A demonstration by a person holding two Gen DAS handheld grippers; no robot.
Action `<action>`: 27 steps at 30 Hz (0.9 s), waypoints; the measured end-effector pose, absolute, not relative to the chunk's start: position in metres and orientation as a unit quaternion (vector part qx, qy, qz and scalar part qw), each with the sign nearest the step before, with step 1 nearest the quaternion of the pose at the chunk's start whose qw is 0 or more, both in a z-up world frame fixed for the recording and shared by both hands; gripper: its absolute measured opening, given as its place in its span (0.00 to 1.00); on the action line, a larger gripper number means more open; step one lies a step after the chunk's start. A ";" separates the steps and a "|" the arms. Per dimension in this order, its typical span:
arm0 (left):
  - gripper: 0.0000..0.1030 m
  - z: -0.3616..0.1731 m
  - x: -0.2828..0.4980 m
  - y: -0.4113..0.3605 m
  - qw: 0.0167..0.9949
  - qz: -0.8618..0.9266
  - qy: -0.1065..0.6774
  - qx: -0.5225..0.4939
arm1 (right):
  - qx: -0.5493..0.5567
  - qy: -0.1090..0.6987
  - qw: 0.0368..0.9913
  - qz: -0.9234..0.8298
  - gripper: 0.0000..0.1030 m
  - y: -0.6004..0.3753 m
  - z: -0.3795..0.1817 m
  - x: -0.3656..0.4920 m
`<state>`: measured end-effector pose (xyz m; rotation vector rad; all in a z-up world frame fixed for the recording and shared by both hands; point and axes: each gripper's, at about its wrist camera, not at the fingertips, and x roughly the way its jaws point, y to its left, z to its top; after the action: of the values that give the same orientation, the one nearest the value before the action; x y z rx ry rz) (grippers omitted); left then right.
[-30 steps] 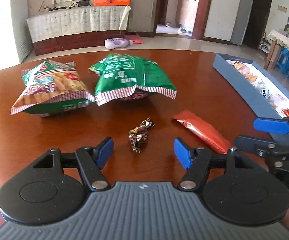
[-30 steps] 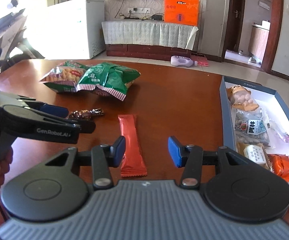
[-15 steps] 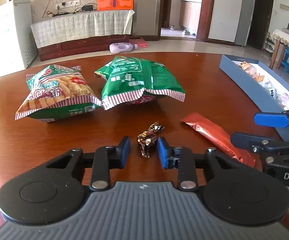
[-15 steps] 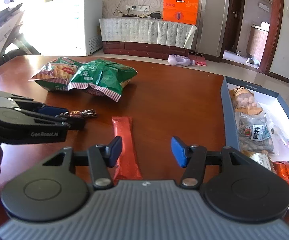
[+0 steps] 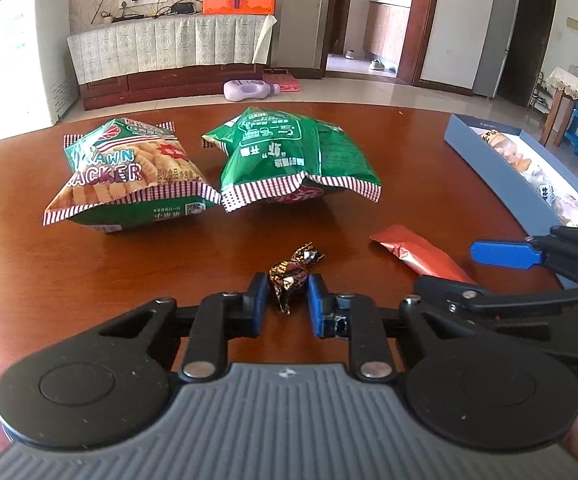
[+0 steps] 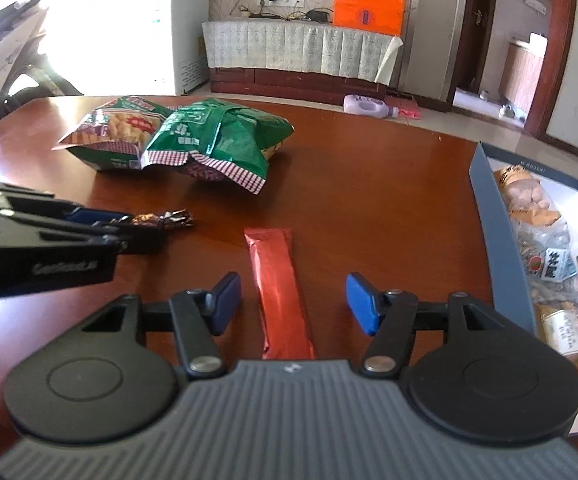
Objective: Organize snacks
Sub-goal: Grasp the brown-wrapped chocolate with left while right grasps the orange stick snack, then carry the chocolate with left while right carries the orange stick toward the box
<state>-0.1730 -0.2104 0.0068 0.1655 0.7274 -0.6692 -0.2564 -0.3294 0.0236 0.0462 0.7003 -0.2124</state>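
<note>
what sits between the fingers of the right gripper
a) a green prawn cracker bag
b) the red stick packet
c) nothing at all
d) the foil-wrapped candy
b: in the right wrist view the red stick packet lies on the table between the open fingers of the right gripper, with a gap on each side; the foil-wrapped candy is at the left gripper.

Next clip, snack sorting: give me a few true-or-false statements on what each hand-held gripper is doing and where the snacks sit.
1. The left hand-held gripper has its pads against the foil-wrapped candy. True.
2. The right hand-held gripper is clamped on the red stick pack. False: its jaws stand open around the pack, pads apart from it.
3. Both green snack bags are in the blue box. False: they lie on the table.
4. The box already holds several snacks. True.
</note>
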 end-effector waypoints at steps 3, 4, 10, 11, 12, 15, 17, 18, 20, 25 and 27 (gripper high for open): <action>0.25 0.007 -0.173 -0.208 0.877 -0.320 0.350 0.077 | 0.030 0.340 0.934 -0.107 0.58 -0.330 0.022 -0.254; 0.25 0.007 -0.172 -0.208 0.877 -0.320 0.350 0.076 | 0.033 0.340 0.934 -0.108 0.58 -0.330 0.022 -0.254; 0.25 0.005 -0.174 -0.210 0.880 -0.317 0.346 0.077 | 0.044 0.339 0.936 -0.088 0.34 -0.328 0.023 -0.256; 0.25 0.005 -0.175 -0.210 0.881 -0.315 0.346 0.076 | 0.044 0.339 0.936 -0.087 0.31 -0.327 0.023 -0.256; 0.25 0.004 -0.175 -0.211 0.881 -0.314 0.344 0.077 | 0.044 0.340 0.935 -0.086 0.28 -0.327 0.023 -0.256; 0.26 0.003 -0.178 -0.214 0.883 -0.314 0.338 0.087 | 0.046 0.341 0.935 -0.087 0.24 -0.325 0.024 -0.257; 0.26 0.003 -0.180 -0.215 0.882 -0.318 0.336 0.092 | 0.045 0.342 0.935 -0.086 0.24 -0.322 0.025 -0.258; 0.25 0.003 -0.180 -0.215 0.881 -0.320 0.336 0.092 | 0.045 0.342 0.935 -0.086 0.24 -0.321 0.025 -0.259; 0.25 0.003 -0.181 -0.215 0.880 -0.323 0.336 0.090 | 0.046 0.343 0.934 -0.085 0.23 -0.319 0.027 -0.260; 0.25 0.005 -0.182 -0.212 0.876 -0.327 0.344 0.083 | 0.045 0.345 0.934 -0.080 0.23 -0.316 0.028 -0.263; 0.25 0.006 -0.183 -0.210 0.875 -0.327 0.349 0.077 | 0.047 0.345 0.934 -0.080 0.23 -0.315 0.030 -0.264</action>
<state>-0.1833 -0.2101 0.0056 0.1613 0.7279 -0.6828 -0.2641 -0.3153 0.0296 0.0959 0.7048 -0.1640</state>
